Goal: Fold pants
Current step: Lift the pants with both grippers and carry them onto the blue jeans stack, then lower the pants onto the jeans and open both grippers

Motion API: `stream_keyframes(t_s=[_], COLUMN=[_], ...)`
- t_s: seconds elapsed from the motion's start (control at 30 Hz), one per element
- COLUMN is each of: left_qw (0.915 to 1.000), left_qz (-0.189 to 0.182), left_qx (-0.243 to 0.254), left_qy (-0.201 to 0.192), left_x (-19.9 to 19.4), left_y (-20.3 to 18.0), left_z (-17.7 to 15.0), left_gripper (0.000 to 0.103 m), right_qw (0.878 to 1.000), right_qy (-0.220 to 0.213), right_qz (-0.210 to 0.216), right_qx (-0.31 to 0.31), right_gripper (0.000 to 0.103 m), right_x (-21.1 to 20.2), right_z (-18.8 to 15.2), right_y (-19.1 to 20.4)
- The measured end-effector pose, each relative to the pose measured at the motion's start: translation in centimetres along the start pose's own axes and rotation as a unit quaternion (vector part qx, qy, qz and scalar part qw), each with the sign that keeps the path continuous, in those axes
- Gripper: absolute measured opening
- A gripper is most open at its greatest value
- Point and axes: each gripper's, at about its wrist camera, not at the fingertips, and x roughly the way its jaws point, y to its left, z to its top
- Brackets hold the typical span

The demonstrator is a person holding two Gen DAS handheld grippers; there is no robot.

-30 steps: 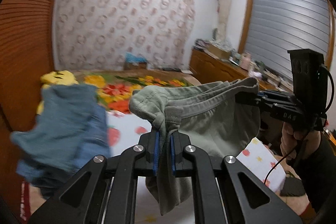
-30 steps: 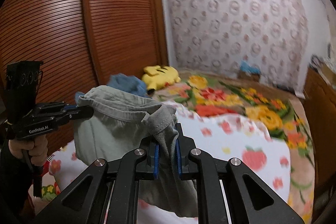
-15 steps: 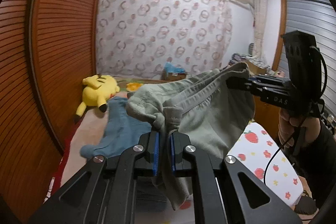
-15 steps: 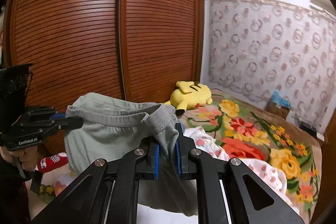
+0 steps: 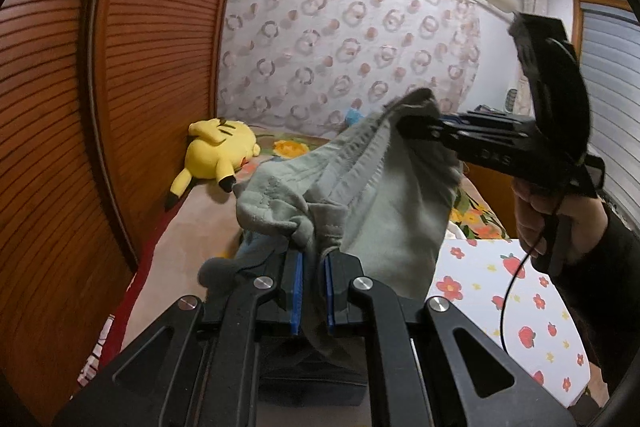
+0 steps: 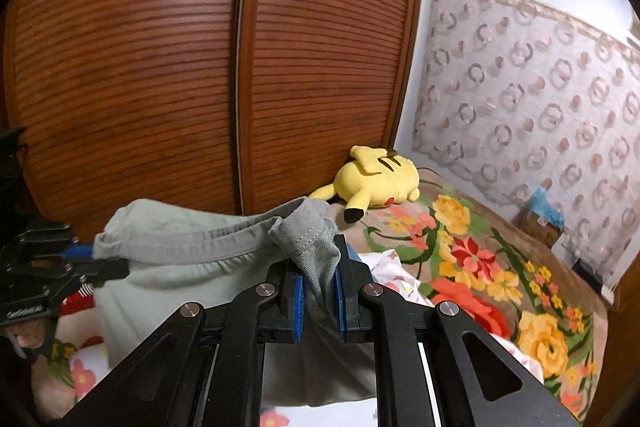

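Grey-green pants (image 5: 384, 211) hang in the air between both grippers, held by the waistband. My left gripper (image 5: 312, 291) is shut on one end of the waistband; it also shows in the right wrist view (image 6: 108, 267) at the left. My right gripper (image 6: 318, 303) is shut on the other end of the pants (image 6: 192, 259); it shows in the left wrist view (image 5: 404, 125) at the upper right. The legs hang down below the frames, hidden by the gripper bodies.
A yellow plush toy (image 5: 220, 153) (image 6: 376, 183) lies on the bed by the brown slatted wardrobe (image 6: 160, 67). A flowered blanket (image 6: 500, 275) and a strawberry-print sheet (image 5: 520, 311) cover the bed. A blue garment (image 5: 250, 247) lies under the pants.
Both grippers have swung left toward the wardrobe with the pants still held. The blue garment has slipped from plain view to beneath the pants.
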Motion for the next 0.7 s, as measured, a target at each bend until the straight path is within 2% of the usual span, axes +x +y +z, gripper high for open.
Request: stream_keyframes(t_s=[0.17, 0.3, 0.37, 0.4, 0.47, 0.53, 0.6, 0.7], left_qw=[0.9998, 0.9993, 0.999, 0.9988, 0.9986, 0.9988, 0.9987, 0.9988], left_qz=[0.009, 0.024, 0.029, 0.031, 0.039, 0.041, 0.049, 0.048], left_qx=[-0.017, -0.021, -0.02, -0.018, -0.009, -0.002, 0.002, 0.006], left_qy=[0.004, 0.016, 0.026, 0.033, 0.035, 0.026, 0.014, 0.003], left_x=[-0.1, 0.3, 0.7, 0.9, 0.9, 0.4, -0.2, -0.8], left_y=[1.6, 2.0, 2.2, 2.2, 2.0, 1.7, 1.5, 1.2], left_z=[-0.3, -0.9, -1.3, -1.4, -1.6, -1.7, -1.7, -1.4], left_gripper=[0.01, 0.011, 0.016, 0.02, 0.031, 0.047, 0.048, 0.048], right_qw=[1.0, 0.999, 0.999, 0.998, 0.998, 0.998, 0.998, 0.996], right_qy=[0.01, 0.029, 0.04, 0.042, 0.039, 0.033, 0.022, 0.015], right_qz=[0.018, 0.03, 0.033, 0.035, 0.03, 0.024, 0.025, 0.057], right_qx=[-0.013, -0.005, 0.009, 0.015, 0.027, 0.04, 0.053, 0.07], right_gripper=[0.012, 0.012, 0.024, 0.025, 0.036, 0.039, 0.039, 0.039], right_x=[4.4, 7.5, 8.3, 8.7, 8.4, 7.7, 6.6, 5.3], right_z=[2.0, 1.8, 1.1, 0.9, 0.6, 0.3, -0.1, -1.1], right_y=[0.8, 0.9, 0.4, 0.1, -0.7, -1.5, -1.9, -2.0])
